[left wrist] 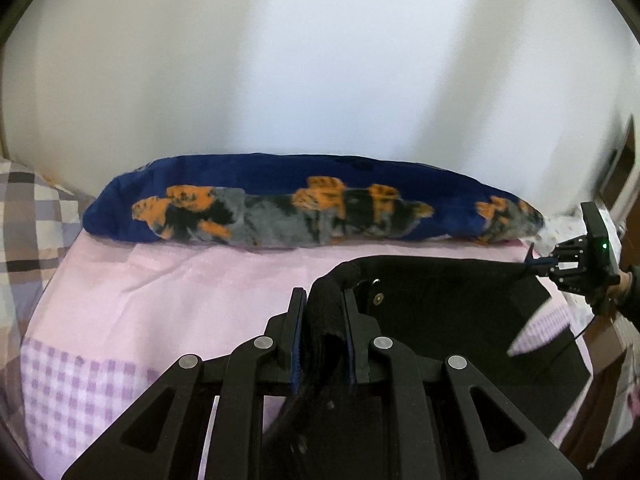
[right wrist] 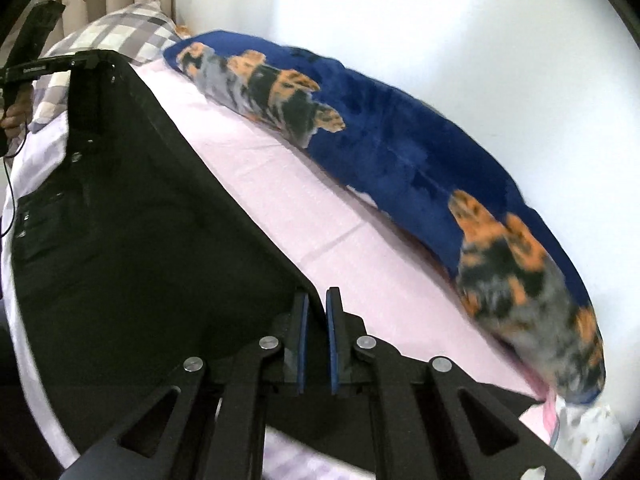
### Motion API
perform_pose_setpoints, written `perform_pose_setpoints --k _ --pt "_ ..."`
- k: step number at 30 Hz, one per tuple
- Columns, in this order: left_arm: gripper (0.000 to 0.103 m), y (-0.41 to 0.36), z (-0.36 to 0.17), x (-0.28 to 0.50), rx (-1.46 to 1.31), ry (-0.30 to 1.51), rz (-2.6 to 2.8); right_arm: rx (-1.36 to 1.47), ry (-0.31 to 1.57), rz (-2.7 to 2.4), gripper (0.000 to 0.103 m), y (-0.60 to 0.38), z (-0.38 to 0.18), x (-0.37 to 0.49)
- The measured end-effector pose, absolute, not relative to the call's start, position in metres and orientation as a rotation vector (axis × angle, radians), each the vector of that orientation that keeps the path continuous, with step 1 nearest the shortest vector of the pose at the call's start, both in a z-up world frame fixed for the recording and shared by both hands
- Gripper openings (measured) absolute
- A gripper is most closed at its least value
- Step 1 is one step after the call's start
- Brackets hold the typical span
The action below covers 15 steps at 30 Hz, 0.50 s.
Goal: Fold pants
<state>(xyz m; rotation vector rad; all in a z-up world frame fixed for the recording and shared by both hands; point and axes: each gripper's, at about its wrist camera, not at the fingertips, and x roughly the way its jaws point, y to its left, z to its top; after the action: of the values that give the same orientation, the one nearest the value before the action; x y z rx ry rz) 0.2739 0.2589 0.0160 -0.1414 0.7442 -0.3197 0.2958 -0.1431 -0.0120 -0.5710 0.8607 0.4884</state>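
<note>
A checked pillow (left wrist: 28,216) is lying at the far left of the bed, against the wall. Beside it, a rolled blue blanket (left wrist: 312,204) with orange, grey and black patches is stretching along the wall (left wrist: 320,60) from left to right. In front of it the pink sheet (left wrist: 160,292) is covering the bed, turning to purple check nearer the camera.

At the middle, the left gripper (left wrist: 325,320) is clamping a thick bunch of the black pants (left wrist: 440,300), waistband end, with a metal button showing just beside its right finger. The jaws are nearly closed, with the cloth filling the gap between the blue pads.

From there the pants are hanging taut across to the right, lifted off the sheet along their top edge, with the lower part draping down over the bed.

At the far right, the right gripper (right wrist: 316,320) is pinching the other end of that edge, its jaws closed to a thin slit on the fabric. A hand (left wrist: 624,280) is holding it.
</note>
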Motion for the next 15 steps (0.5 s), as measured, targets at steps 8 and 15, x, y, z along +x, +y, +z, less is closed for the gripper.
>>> perform_pose_setpoints --k 8,15 --pt "0.018 0.245 0.02 0.183 -0.054 0.757 -0.374 -0.409 0.885 0.451 0.004 -0.177 -0.024 0.21" --pt "0.018 0.236 -0.033 0.131 0.014 0.886 -0.369 -0.204 0.972 0.359 0.0 -0.219 -0.063 0.159"
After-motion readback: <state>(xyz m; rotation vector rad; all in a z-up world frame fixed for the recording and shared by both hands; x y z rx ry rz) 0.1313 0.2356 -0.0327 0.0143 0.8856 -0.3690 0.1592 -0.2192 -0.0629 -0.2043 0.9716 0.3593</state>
